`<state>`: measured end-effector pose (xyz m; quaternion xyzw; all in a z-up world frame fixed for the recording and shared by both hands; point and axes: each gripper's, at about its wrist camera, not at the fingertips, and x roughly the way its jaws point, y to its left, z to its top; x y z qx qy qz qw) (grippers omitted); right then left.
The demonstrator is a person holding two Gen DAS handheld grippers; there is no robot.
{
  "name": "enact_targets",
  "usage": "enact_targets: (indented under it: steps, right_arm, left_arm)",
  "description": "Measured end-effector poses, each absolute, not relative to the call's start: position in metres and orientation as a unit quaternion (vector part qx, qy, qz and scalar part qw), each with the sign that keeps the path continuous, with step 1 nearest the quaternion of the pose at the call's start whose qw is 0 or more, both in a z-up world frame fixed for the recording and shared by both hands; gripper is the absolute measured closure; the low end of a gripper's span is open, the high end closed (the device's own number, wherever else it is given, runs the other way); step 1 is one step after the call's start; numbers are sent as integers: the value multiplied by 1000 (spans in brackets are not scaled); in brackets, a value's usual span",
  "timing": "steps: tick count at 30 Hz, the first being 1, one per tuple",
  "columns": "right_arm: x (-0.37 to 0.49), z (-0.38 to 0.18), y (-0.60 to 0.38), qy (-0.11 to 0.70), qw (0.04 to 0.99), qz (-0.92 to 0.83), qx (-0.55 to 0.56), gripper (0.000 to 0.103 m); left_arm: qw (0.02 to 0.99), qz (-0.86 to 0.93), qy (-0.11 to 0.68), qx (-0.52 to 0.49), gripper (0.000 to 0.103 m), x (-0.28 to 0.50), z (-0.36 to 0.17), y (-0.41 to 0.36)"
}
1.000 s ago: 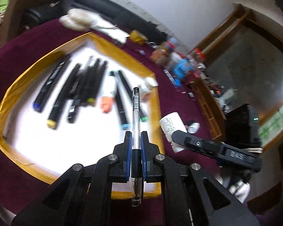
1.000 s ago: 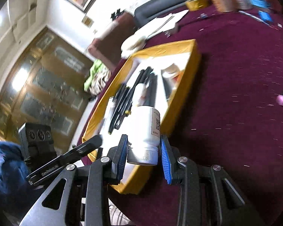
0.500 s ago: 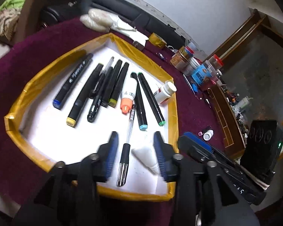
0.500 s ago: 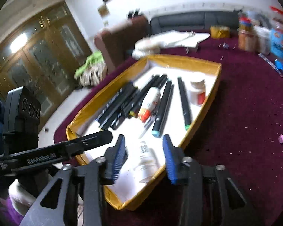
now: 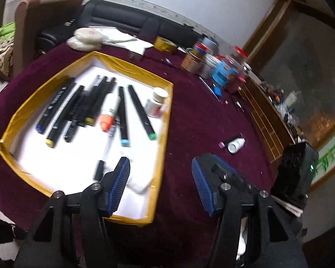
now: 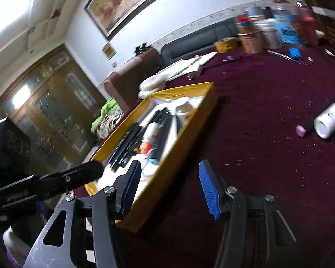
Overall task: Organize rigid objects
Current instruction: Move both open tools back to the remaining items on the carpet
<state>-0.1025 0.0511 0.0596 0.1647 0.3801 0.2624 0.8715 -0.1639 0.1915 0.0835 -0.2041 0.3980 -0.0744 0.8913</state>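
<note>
Yellow-rimmed tray (image 5: 165,134) is taken as the landmark. Markers (image 5: 136,109), an orange-capped tube (image 5: 106,121), a clear pen (image 5: 106,149) and a small white bottle (image 5: 155,102) are seen inside it; a second white bottle (image 5: 138,182) lies in its near corner, blurred.

Left gripper (image 5: 160,187) is held over the tray's near right rim, jaws opening, nothing between the pads. Right gripper (image 6: 169,185) is held over the same rim, jaws opening, also empty.

Still outside the tray, well to its right on the maroon cloth (image 6: 268,156): a white bottle on its side (image 6: 329,119) touching a dark pink-tipped stick (image 6: 306,126).

Risks, as judged:
- The round bottle could be rolled away if nudged off-centre during approach.
- The touching stick could be pinched along with it.
- The tray rim could be clipped by either gripper's low fingers, and the tray shifted.
</note>
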Motion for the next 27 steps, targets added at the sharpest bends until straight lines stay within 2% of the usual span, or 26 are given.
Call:
enact_targets:
  steps: [7, 17, 22, 27]
  right_arm:
    - [-93, 52, 5, 372, 870, 230, 227, 51]
    - [-98, 59, -27, 357, 876, 217, 241, 51]
    - [-101, 78, -87, 326, 902, 141, 244, 47]
    - [-85, 81, -142, 329, 914, 55, 230, 47]
  left_arm:
    - [889, -83, 415, -177, 47, -162, 85, 166]
    - [883, -102, 427, -167, 47, -153, 80, 142]
    - [872, -140, 445, -147, 46, -146, 69, 113]
    - [863, -159, 462, -127, 46, -140, 64, 92]
